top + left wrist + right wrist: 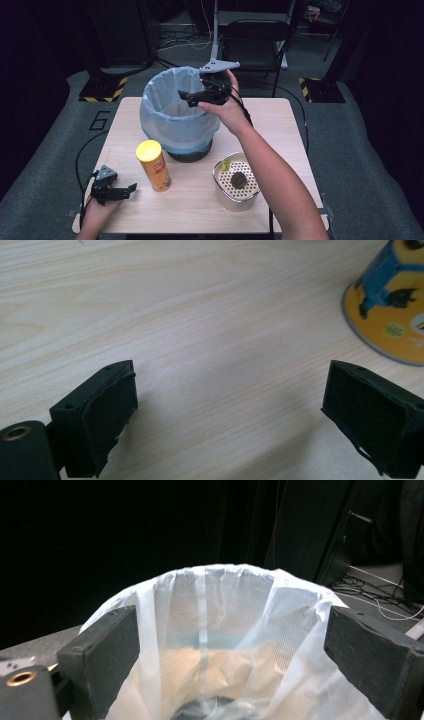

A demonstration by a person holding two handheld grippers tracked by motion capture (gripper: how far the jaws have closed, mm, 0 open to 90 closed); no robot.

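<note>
A black mesh bin lined with a pale blue bag stands at the back of the wooden table. My right gripper hangs over the bin's right rim, pointing left, jaws wide apart with nothing between them. In the right gripper view the bag spreads beyond the open jaws, a dark shape at its bottom. My left gripper rests near the table's front left corner, open and empty, pointing at a yellow snack can. The can's base stands at the upper right of the left gripper view.
A cream pot with a perforated insert stands at the front right, holding a dark round lump and a small yellow piece. A black chair and cables lie on the floor beyond the table.
</note>
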